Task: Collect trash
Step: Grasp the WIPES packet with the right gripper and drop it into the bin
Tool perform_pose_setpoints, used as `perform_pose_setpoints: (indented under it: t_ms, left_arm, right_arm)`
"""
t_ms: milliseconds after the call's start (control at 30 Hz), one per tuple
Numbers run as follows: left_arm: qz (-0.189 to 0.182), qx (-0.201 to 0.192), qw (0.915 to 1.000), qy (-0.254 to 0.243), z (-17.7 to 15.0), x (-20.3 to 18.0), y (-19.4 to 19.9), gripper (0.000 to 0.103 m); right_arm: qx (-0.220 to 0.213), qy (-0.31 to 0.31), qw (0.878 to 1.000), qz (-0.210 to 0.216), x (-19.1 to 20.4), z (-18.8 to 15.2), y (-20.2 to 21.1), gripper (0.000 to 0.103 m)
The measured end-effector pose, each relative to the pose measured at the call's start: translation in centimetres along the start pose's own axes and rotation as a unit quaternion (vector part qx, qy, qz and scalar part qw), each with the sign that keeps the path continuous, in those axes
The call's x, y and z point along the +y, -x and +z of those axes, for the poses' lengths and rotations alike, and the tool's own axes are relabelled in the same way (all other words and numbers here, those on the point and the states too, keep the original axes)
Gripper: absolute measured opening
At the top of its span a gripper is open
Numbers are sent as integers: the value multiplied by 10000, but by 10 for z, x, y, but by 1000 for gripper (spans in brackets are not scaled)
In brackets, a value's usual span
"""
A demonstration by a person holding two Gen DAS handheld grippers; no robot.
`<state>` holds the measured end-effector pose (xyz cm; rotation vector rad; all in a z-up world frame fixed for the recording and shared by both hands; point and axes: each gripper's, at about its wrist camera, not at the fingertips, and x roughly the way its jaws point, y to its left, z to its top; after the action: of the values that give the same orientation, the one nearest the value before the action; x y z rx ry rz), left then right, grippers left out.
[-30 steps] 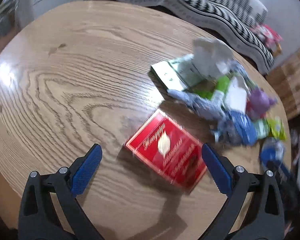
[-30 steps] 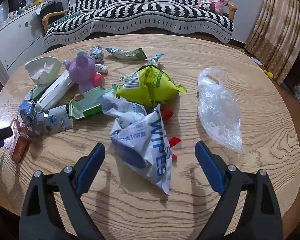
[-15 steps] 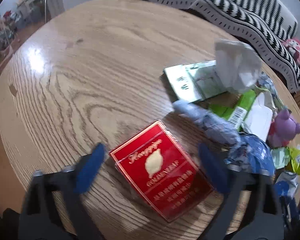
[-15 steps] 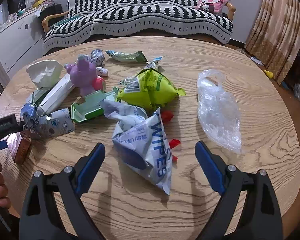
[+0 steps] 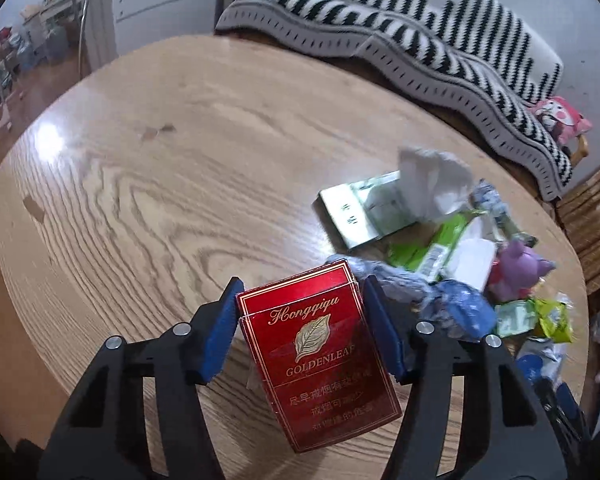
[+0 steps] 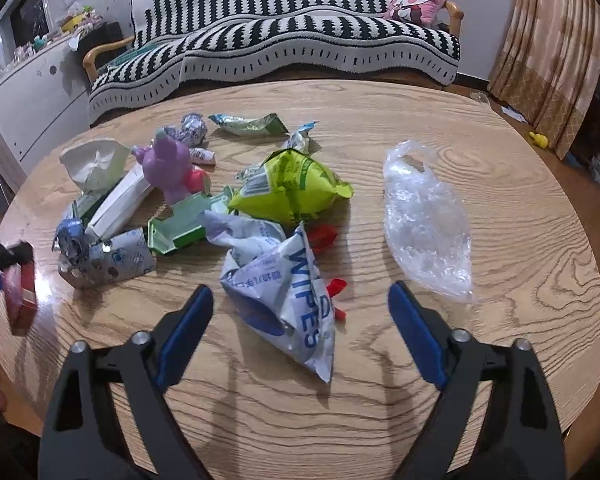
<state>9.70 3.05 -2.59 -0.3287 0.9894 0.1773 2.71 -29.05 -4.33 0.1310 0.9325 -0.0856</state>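
Red cigarette pack point(image 5: 320, 360) sits tilted between the closing left gripper point(image 5: 300, 332) pads, pinched by its long sides, lifted off the worktop point(image 5: 160, 184). The wipes wrapper point(image 6: 288, 292) lies just beyond the right gripper point(image 6: 300, 308) — spread, closing, nothing held — nearer that hand.

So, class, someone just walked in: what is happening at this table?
A person is clearing litter off a round wooden table with two handheld grippers. The left gripper is closing on a red cigarette pack, which sits tilted between its blue pads. The right gripper hovers, jaws closing, over a crumpled wipes packet, not gripping it. A clear plastic bag lies beside it.
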Motion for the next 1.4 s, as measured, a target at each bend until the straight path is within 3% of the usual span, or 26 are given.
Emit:
perform_pose_setpoints:
  t_ms: [33,67,167,367,533,667,833,1067,1167,1267,1333,1400]
  left_arm:
    - [-25,-42,10000,-47,1,-2,2,60]
    - [-58,-67,9999,-108,2,-5,4,60]
    - [-179,-140,9994,-264,-1,-17,12,60]
    - [-362,-419,9962,-666,-10,-49,31,60]
    - [-643,-495,9920,-968,-25,-72,51,60]
    - [-931,-460,9867,-1247,-42,-109,60,60]
    - [-1377,-374,9743,-1743,-82,-171,72,60]
    - [-2179,-53,9379,-2701,-170,-277,92,60]
    - [-2510,31,9119,-3247,-222,-325,104,60]
    - [-2779,103,8859,-3713,-265,-358,111,60]
    - [-2955,257,8634,-4082,-299,-380,112,60]
    - [-3059,395,8486,-4297,-322,-395,111,60]
  right_arm:
    - [33,10,10000,-6,1,-1,-2,71]
    - [76,4,10000,35,1,-2,-4,54]
    - [75,-41,9999,55,2,-3,-1,31]
    - [-325,-309,9971,617,-12,-1,37,27]
    - [-618,-590,9937,719,-48,-7,71,26]
    - [-780,-922,9911,567,-96,-22,97,25]
    - [-974,-1445,9847,-5,-180,-58,131,25]
    - [-830,-2416,9609,-1068,-318,-141,160,25]
    - [-651,-2827,9483,-1284,-363,-179,163,25]
    - [-422,-3180,9379,-1321,-396,-214,159,25]
    - [-263,-3339,9333,-1299,-413,-228,153,25]
    - [-25,-3554,9266,-1227,-431,-244,145,25]
